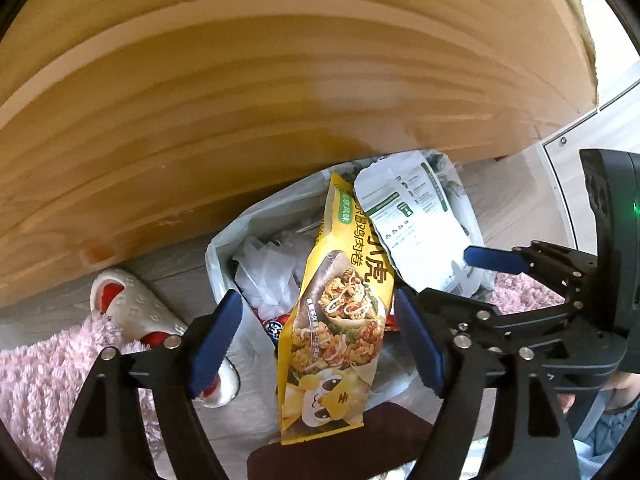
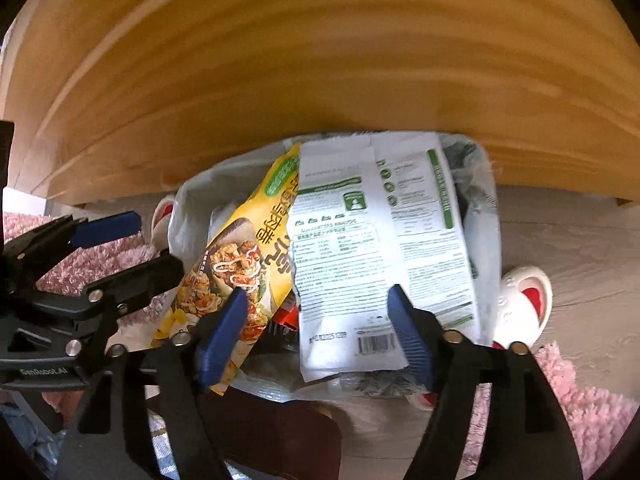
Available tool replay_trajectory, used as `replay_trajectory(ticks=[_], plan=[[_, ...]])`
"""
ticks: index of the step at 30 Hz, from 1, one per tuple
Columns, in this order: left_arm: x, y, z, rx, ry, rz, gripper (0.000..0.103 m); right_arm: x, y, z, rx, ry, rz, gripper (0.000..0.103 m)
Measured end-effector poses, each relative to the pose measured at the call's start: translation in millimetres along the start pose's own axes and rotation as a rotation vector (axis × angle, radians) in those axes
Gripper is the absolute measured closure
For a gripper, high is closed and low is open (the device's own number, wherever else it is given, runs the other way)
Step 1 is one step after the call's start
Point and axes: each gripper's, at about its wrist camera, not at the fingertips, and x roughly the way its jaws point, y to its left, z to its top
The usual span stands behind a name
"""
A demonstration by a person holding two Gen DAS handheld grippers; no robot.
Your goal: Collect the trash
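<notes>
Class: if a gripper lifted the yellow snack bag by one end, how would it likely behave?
The yellow bag looks flat and empty, so probably light and floppy. Its glossy film may slip between pads. It leans over the bin rim, so it may tip out.

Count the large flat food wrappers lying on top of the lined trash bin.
2. The yellow chicken-roll wrapper lies on the left, the white green-printed wrapper beside it on the right. Others may be buried beneath.

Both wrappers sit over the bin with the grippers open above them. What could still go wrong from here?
The yellow snack wrapper stands tall, its lower end past the bin liner rim, so it may tip onto the floor. The white wrapper lies across the top of the trash rather than down inside, so it may slide off.
</notes>
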Motion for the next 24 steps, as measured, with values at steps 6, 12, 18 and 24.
replay_trajectory(ticks=[6, 12, 18, 24], plan=[[-17.4, 6.0, 1.5, -0.036, -0.05, 0.018, 0.008, -10.0, 2.0, -5.7, 0.022, -0.049, -0.035, 0.012], [-23.4, 7.5, 3.3, -0.039, -0.055, 0.016, 0.008, -26.2, 5.6, -10.6, 0.035, -0.099, -0.085, 0.009], [-44.4, 4.5, 6.2, -0.028, -0.128, 0.012, 0.008, -42.9, 12.8, -13.1, 0.034, -0.126, -0.098, 0.009], [-66.8, 0.5, 5.4, -0.019, -0.187, 0.008, 0.008, -63.8, 15.3, -16.6, 0.034, -0.159, -0.11, 0.009]])
